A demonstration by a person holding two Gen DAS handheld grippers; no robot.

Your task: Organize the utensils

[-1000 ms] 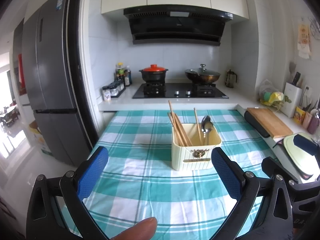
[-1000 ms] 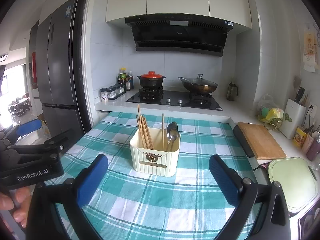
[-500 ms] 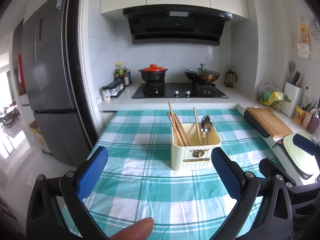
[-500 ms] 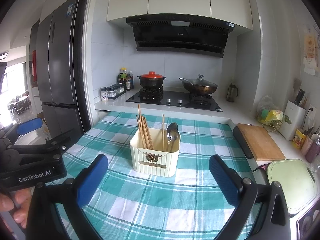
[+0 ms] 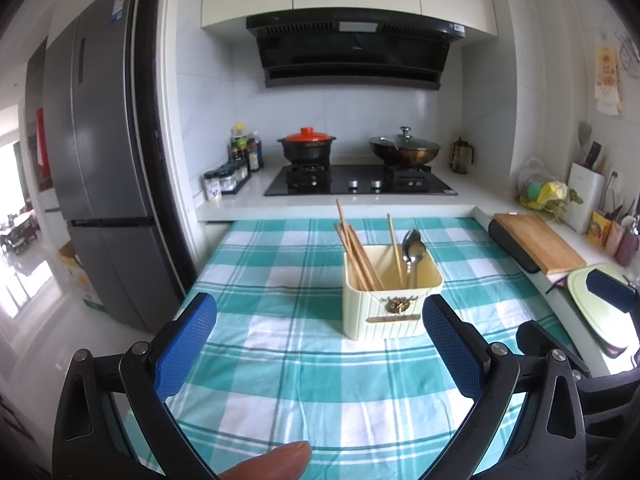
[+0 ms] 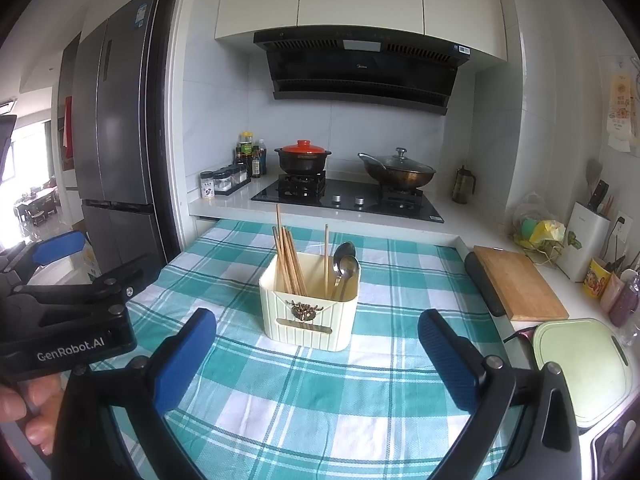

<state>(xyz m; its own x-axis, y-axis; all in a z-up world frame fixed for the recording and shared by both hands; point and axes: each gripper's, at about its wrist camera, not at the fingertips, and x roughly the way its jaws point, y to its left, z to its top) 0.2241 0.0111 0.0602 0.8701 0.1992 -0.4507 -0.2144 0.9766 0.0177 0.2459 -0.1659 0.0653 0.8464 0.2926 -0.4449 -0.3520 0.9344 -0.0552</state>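
Cream caddy [image 6: 310,316] of chopsticks [image 6: 289,260], perhaps two spoons [image 6: 345,266]

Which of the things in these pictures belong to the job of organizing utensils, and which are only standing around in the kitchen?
Part of the job:
- cream utensil box on the checked cloth
- chopsticks standing in it
- two spoons in it
- left claw and right claw, both open and empty

Only standing around:
- red-lidded pot
- wok
- wooden cutting board
- fridge
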